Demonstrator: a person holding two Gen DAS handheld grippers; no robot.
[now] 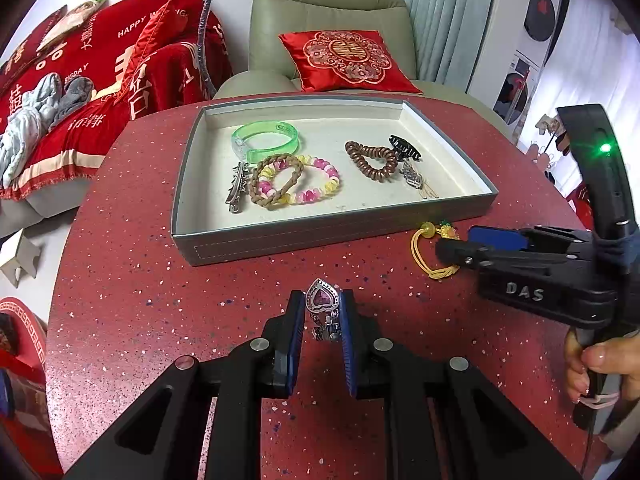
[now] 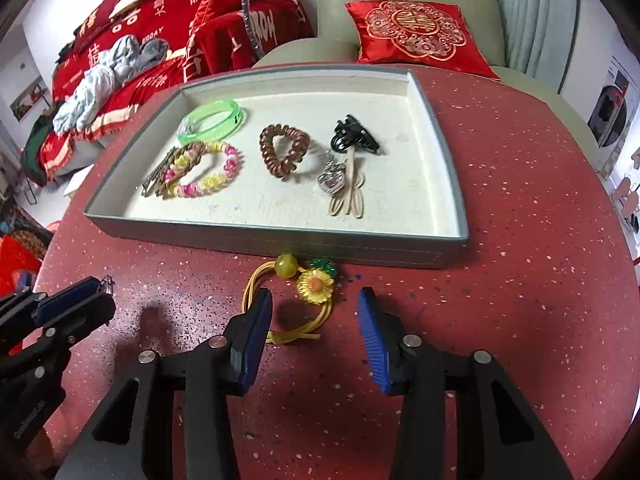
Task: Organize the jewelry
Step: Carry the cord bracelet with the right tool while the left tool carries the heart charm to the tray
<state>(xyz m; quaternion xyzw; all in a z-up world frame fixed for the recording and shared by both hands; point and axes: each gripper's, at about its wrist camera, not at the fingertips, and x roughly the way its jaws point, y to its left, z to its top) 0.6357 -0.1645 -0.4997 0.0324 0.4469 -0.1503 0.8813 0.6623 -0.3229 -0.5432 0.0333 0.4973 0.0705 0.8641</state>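
Note:
My left gripper [image 1: 322, 300] is shut on a silver heart-shaped hair clip [image 1: 322, 298] with a purple stone, held just above the red table in front of the grey tray [image 1: 320, 232]. It shows at the left of the right wrist view [image 2: 100, 292]. My right gripper [image 2: 314, 300] is open around a yellow sunflower hair tie [image 2: 316, 286] that lies on the table by the tray's [image 2: 360, 252] front wall. The tie also shows in the left wrist view [image 1: 434, 248], beside the right gripper [image 1: 452, 246]. The tray holds several bracelets, hair ties and clips.
In the tray lie a green bangle [image 1: 266, 140], a beaded bracelet [image 1: 304, 180], a brown coil tie [image 1: 370, 160] and a black claw clip [image 1: 406, 148]. A green armchair [image 1: 332, 20] with a red cushion stands behind the round red table [image 1: 140, 300].

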